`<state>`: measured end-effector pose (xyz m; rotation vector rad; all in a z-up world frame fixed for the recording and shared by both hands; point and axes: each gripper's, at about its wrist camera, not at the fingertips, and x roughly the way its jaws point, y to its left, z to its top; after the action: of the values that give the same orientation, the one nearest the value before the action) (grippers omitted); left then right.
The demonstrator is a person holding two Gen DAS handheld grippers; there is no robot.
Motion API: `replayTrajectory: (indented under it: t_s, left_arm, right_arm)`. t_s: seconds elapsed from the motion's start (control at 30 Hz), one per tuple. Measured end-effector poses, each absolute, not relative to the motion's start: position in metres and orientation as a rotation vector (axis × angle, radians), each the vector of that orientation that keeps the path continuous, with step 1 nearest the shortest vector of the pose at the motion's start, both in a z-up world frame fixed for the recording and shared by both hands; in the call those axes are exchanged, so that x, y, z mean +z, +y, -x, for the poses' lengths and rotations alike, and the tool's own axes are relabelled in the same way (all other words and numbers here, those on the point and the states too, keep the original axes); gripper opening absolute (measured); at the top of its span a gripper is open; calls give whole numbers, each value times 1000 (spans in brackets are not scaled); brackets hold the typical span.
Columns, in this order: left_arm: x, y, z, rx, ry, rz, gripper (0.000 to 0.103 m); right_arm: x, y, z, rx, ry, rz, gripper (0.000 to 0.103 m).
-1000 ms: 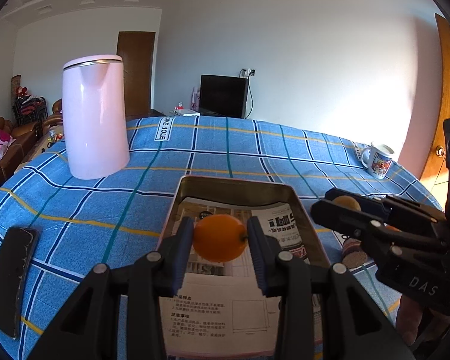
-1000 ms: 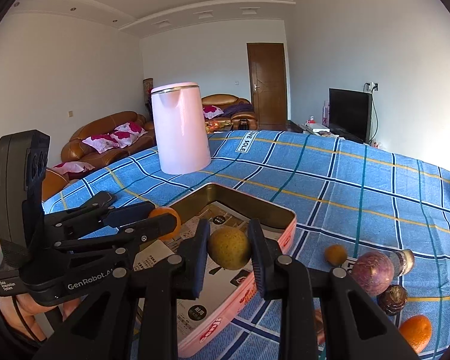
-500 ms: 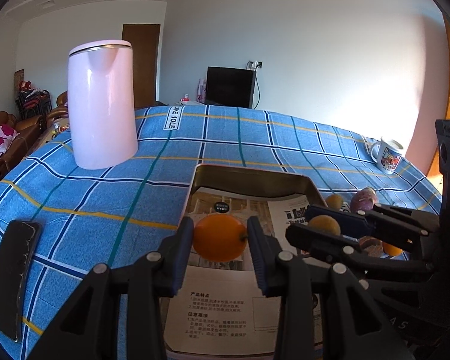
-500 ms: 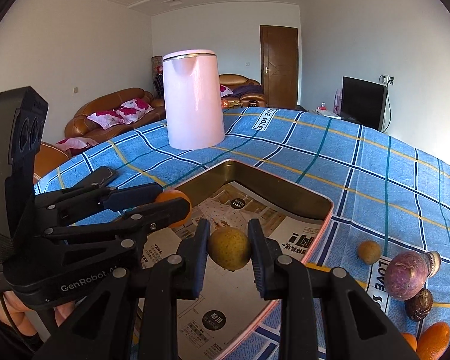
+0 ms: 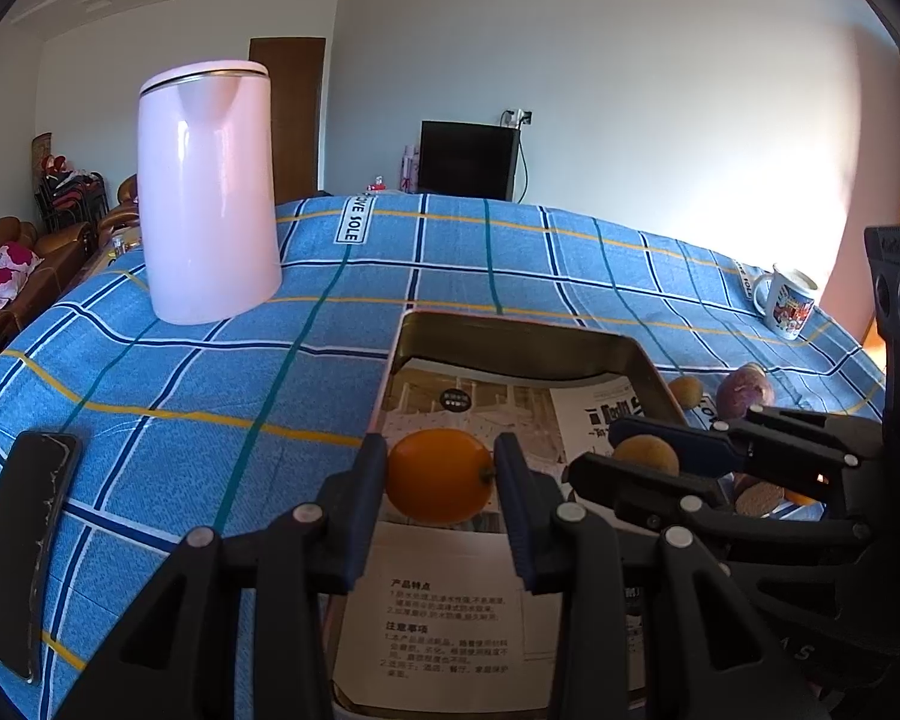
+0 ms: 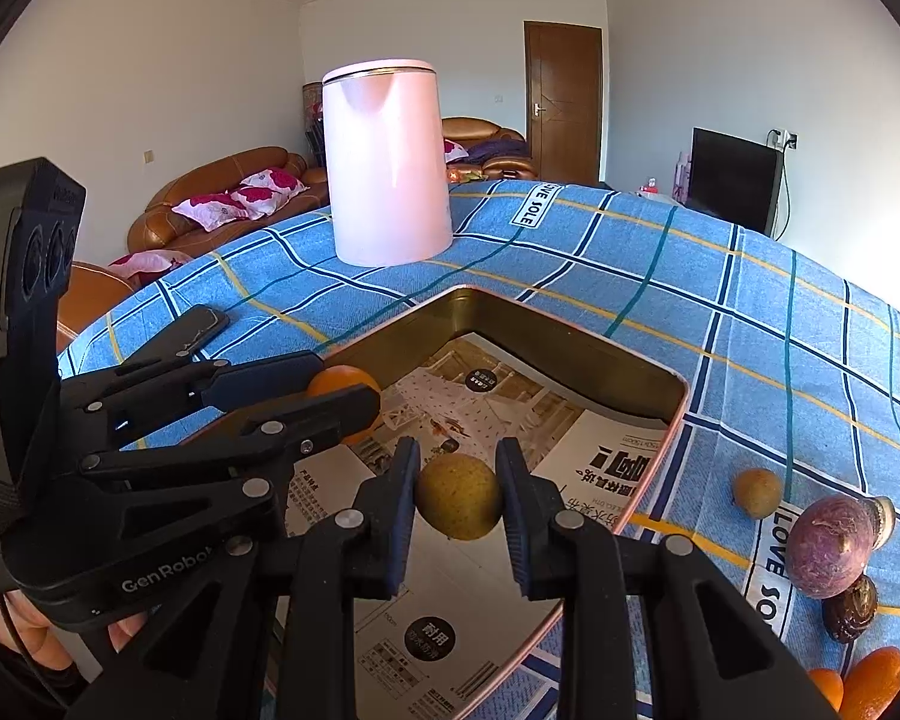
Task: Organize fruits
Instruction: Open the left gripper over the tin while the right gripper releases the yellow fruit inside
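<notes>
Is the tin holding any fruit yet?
No fruit rests in the tin, only printed paper. The orange and yellow-brown fruit sit in claws above it.

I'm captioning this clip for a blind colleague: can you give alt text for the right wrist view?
The right tongs grip a yellow-brown fruit above a paper-lined metal tray on a blue plaid tablecloth. At left, the left tongs hold an orange over the tray; a pink kettle stands behind.

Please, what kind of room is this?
Most likely a home living room: a brown sofa with flowered cushions, a television by the wall, and a table with a blue checked cloth bearing a pink kettle.
</notes>
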<state>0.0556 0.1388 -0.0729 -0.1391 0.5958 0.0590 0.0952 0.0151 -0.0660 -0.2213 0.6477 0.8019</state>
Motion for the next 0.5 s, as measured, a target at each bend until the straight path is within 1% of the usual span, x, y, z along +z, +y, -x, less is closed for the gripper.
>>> replayTrajectory:
  t_s: [0.27,0.33,0.37,0.4,0.43,0.47,0.5]
  left_arm:
    - [-73,139,-52,85,595,135,39]
    - [-72,139,-49,91,592,140,40]
    - [-70,139,-47,89,586,145,40]
    - [-69,139,-45,89,578,148,43]
    - [-66,138,-42,90,570,147,47]
    - [-63,135,-39,101,556,138,59]
    - [-59,132,-35,112,537,128,72]
  right_arm:
    - [-67,16,-97,803,657,221,29]
    - [-67,14,-98,791,651,216,36]
    - [-66,11,-97,785,642,206,43]
    - [-64,7,-96,778,628,194,50]
    - [-63,4,-94,769,615,186,53]
    - [-61,-1,-92,763,600,176,58]
    - [-59,-6,-88,761,584,169,58]
